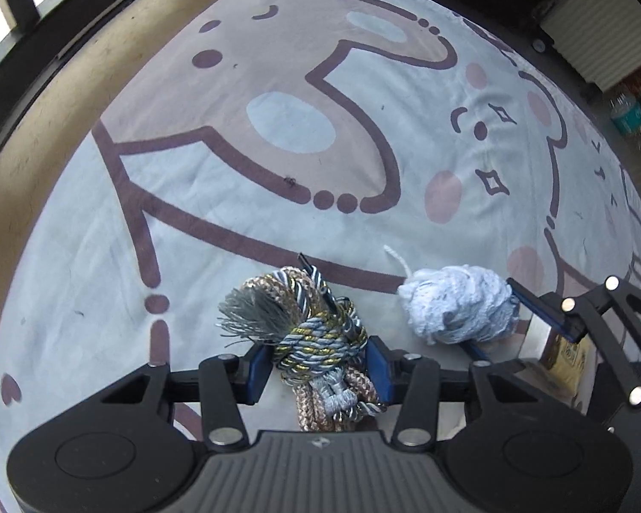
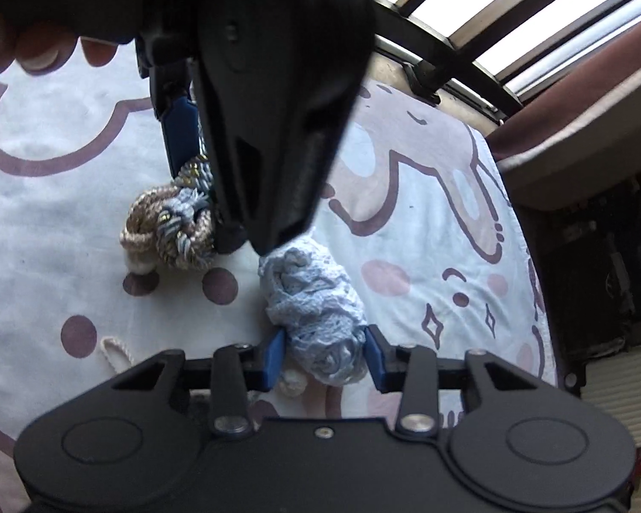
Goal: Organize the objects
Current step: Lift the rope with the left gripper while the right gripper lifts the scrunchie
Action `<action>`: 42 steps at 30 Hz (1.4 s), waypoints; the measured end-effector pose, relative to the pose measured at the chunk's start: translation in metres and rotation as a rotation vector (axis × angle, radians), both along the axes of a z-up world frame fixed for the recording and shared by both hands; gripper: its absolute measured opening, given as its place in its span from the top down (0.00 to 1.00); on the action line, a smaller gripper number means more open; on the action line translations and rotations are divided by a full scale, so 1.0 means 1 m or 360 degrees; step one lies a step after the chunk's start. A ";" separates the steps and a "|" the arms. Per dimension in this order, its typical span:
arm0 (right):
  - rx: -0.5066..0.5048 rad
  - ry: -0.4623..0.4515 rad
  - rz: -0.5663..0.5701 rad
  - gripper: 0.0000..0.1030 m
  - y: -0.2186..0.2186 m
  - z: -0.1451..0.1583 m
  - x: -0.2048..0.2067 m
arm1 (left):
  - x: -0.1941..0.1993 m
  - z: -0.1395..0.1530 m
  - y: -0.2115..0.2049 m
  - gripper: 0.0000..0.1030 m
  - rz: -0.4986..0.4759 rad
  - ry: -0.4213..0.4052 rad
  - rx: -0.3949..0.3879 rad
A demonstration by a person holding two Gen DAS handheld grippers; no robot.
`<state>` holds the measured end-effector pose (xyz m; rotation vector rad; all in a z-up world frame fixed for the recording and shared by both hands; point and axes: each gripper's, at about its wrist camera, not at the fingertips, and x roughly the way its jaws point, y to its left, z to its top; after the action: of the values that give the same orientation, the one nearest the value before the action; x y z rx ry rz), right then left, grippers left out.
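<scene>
My left claw [image 1: 318, 367] grips the braided cord bundle [image 1: 307, 320] while my right claw [image 2: 325, 359] clamps the pale blue yarn ball [image 2: 316, 308], both resting side by side on the cartoon-print bedsheet [image 1: 218, 222].

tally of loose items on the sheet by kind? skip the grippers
Braided cord bundle (gold, grey-blue, beige, tasselled): 1
Pale blue yarn bundle: 1
Cream cord piece, partly hidden: 1
Total: 3
</scene>
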<state>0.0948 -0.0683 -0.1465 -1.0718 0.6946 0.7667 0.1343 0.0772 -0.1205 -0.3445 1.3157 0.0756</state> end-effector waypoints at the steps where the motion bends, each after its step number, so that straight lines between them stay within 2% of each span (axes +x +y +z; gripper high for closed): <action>1: 0.0041 0.0032 -0.0054 0.64 -0.003 0.003 0.002 | 0.000 0.001 0.000 0.53 -0.0050 -0.0001 0.0026; 5: 0.0280 0.0210 -0.0383 0.67 -0.014 0.022 0.017 | -0.001 0.002 -0.007 0.53 -0.0291 -0.0022 0.0175; 12: 0.0599 0.0455 -0.0859 0.72 -0.030 0.037 0.032 | -0.009 0.004 -0.026 0.53 -0.0611 -0.0033 0.0293; 15: 0.0744 0.0573 -0.1017 0.75 -0.037 0.043 0.035 | -0.013 0.002 -0.032 0.53 -0.0678 -0.0027 0.0318; 19: 0.0884 0.0685 -0.1199 0.77 -0.045 0.048 0.036 | -0.016 -0.006 -0.029 0.51 -0.0595 -0.0010 0.0284; 24: 0.0967 0.0711 -0.1334 0.78 -0.054 0.049 0.028 | -0.018 -0.009 -0.020 0.52 -0.0399 0.0031 0.0193; 26: 0.0960 0.0716 -0.1347 0.79 -0.053 0.047 0.025 | -0.019 -0.007 -0.018 0.53 -0.0371 0.0031 0.0169; 29: 0.0921 0.0717 -0.1310 0.78 -0.047 0.045 0.018 | -0.020 -0.004 -0.020 0.53 -0.0390 0.0019 0.0210; 33: 0.0907 0.0863 -0.1264 0.78 -0.037 0.040 0.011 | -0.023 -0.005 -0.022 0.53 -0.0424 0.0032 0.0240; 35: 0.0904 0.0910 -0.1269 0.75 -0.031 0.036 0.009 | -0.024 -0.007 -0.021 0.53 -0.0427 0.0045 0.0266; 38: 0.0880 0.0895 -0.1324 0.65 -0.028 0.033 0.011 | -0.024 -0.007 -0.014 0.51 -0.0396 0.0055 0.0243; 40: 0.0872 0.0864 -0.1381 0.60 -0.031 0.031 0.014 | -0.024 -0.006 -0.010 0.45 -0.0361 0.0054 0.0206; 42: 0.0895 0.0860 -0.1438 0.59 -0.035 0.029 0.018 | -0.023 -0.001 -0.005 0.39 -0.0319 0.0026 0.0179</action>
<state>0.1124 -0.1037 -0.1174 0.0313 1.2066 0.3933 0.1115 0.0723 -0.1214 -0.1158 1.3499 -0.0164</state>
